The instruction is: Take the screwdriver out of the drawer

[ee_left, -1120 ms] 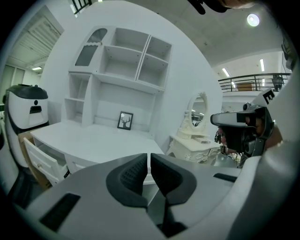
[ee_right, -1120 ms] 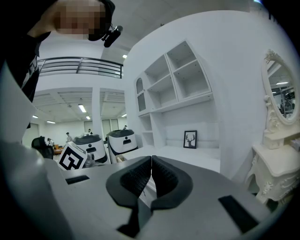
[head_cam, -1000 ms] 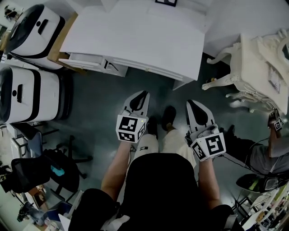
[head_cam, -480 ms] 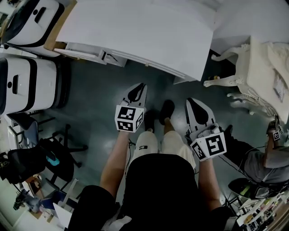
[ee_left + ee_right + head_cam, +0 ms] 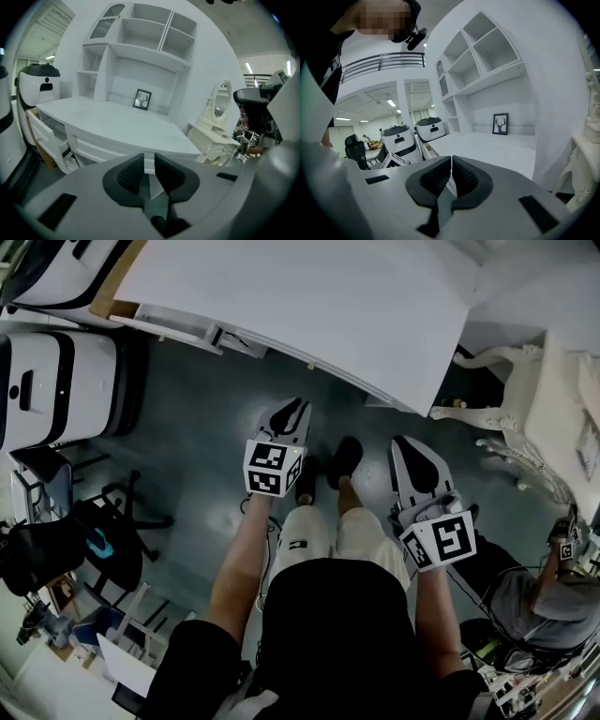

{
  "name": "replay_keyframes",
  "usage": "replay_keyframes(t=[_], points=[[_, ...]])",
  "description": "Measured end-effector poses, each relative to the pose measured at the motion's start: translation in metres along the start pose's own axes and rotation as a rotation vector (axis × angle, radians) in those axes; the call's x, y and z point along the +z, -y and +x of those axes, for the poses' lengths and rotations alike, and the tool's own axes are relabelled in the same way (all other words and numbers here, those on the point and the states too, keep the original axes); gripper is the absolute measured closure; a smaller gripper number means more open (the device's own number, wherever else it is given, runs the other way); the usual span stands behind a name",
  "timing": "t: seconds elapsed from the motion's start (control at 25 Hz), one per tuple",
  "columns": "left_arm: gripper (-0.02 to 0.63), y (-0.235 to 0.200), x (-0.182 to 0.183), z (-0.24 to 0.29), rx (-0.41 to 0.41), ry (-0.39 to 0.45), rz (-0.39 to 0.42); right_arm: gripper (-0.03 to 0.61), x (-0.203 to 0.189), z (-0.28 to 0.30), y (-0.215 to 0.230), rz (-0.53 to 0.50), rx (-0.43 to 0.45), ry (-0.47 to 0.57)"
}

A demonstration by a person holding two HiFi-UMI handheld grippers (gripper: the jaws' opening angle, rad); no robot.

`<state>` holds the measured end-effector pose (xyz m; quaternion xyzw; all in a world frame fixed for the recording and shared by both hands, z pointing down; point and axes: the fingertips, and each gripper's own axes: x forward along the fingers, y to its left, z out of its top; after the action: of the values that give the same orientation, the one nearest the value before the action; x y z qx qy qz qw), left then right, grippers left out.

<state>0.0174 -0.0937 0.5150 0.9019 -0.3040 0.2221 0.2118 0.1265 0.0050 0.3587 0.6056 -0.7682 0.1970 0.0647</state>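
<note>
A white desk (image 5: 300, 296) fills the top of the head view, and one drawer (image 5: 178, 326) at its left end stands pulled out. No screwdriver shows in any view. My left gripper (image 5: 292, 411) hangs over the dark floor just short of the desk front. Its jaws have just been opening and now stand a narrow gap apart with nothing between them (image 5: 149, 161). My right gripper (image 5: 405, 446) hovers beside it, further from the desk, jaws together and empty (image 5: 451, 166). In the left gripper view the pulled-out drawer (image 5: 44, 136) lies to the left, its inside hidden.
Two white machines (image 5: 56, 381) stand left of the desk, with a black office chair (image 5: 84, 549) below them. An ornate cream dressing table (image 5: 525, 418) stands at the right. Another person (image 5: 553, 587) sits at the lower right. A small framed picture (image 5: 142, 99) stands on the desk.
Both grippers have moved forward toward the desk, the left one more. The head view has shifted, so the desk now sits further right in the picture.
</note>
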Motion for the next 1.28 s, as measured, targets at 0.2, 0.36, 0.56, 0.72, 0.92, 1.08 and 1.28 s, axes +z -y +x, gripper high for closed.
replay_keyframes(t=[0.2, 0.36, 0.56, 0.72, 0.92, 1.08, 1.28], points=[[0.528, -0.015, -0.006, 0.029, 0.026, -0.012, -0.020, 0.555, -0.004, 0.022, 0.018, 0.001, 0.032, -0.026], [0.491, -0.020, -0.012, 0.056, 0.034, -0.026, -0.026, 0.555, -0.009, 0.036, 0.035, 0.006, 0.051, -0.046], [0.489, -0.031, -0.024, 0.084, 0.056, -0.052, -0.030, 0.554, -0.020, 0.050, 0.049, 0.013, 0.071, -0.074], [0.482, -0.044, -0.036, 0.103, 0.068, -0.080, -0.036, 0.555, -0.025, 0.059, 0.056, 0.021, 0.078, -0.089], [0.469, -0.060, -0.051, 0.125, 0.081, -0.112, -0.028, 0.555, -0.031, 0.069, 0.062, 0.023, 0.084, -0.099], [0.463, -0.068, -0.056, 0.145, 0.080, -0.127, -0.021, 0.555, -0.035, 0.073, 0.072, 0.026, 0.083, -0.110], [0.457, -0.077, -0.068, 0.163, 0.080, -0.161, -0.008, 0.555, -0.042, 0.075, 0.077, 0.034, 0.076, -0.123]])
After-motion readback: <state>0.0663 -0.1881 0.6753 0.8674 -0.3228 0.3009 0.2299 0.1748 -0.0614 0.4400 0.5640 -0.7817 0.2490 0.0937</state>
